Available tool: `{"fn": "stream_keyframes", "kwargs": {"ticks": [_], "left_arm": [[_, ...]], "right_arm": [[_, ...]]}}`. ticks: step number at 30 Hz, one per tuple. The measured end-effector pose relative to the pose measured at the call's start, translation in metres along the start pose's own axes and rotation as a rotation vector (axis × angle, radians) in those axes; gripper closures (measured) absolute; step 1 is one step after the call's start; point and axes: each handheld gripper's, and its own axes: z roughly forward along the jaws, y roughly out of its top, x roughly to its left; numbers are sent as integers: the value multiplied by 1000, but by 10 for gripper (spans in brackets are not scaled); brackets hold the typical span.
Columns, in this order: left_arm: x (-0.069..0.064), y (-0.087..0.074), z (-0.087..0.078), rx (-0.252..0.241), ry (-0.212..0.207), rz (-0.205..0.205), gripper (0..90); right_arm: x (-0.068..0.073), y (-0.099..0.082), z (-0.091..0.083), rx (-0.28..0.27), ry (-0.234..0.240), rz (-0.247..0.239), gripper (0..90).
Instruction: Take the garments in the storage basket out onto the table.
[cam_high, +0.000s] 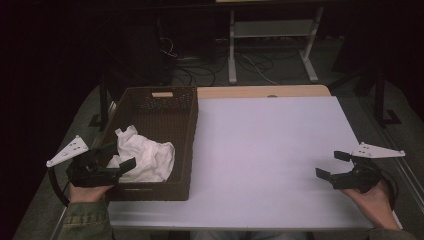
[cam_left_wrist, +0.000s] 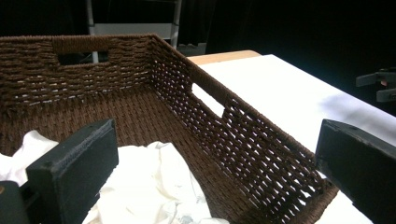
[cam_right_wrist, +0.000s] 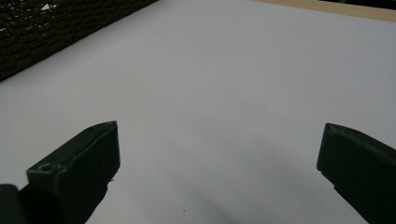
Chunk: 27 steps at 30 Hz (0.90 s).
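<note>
Both jaws spread | left gripper (cam_high: 120, 156) over basket (cam_high: 187, 145) | right gripper (cam_high: 334, 164) above table (cam_high: 260, 150)

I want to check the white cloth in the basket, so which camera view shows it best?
The high view: the whole crumpled white cloth shows in the near end of the basket. The left gripper view catches part of it, cut off behind a jaw. The right gripper view gives just the basket's outer wall.
</note>
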Motion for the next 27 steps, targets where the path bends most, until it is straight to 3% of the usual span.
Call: {"fn": "stream_keyframes", "kwargs": {"ticks": [20, 27], "left_arm": [[2, 27, 9, 153, 7, 97, 0], [6, 35, 12, 176, 6, 105, 0]], "right_arm": [[0, -2, 4, 35, -12, -2, 0], [0, -2, 4, 38, -12, -6, 0]]}}
